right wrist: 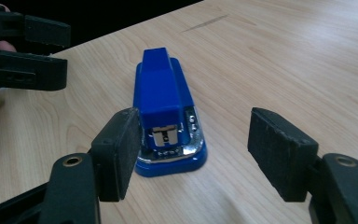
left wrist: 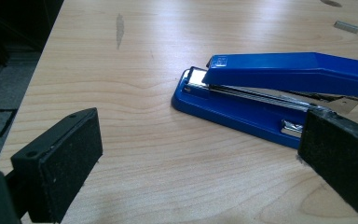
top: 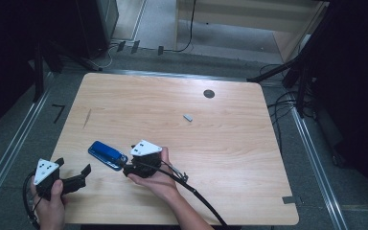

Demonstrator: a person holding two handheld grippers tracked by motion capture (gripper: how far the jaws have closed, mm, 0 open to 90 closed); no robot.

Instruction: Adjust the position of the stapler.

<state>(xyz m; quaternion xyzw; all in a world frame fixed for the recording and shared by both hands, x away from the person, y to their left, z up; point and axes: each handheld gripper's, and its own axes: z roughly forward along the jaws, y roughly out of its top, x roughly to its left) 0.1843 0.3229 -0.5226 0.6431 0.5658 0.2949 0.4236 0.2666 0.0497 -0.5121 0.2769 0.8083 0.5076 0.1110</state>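
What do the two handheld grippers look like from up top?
Both the left gripper and the right gripper are black, each topped by a grey three-cornered plate with small holes. The jaws carry flat, rough black pads. A black cable trails from the right one.

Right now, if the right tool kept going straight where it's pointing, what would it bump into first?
Most likely the blue stapler. The right tool points along the table at the stapler's rear end, which sits just ahead between its open jaws. How near it is can't be judged exactly.
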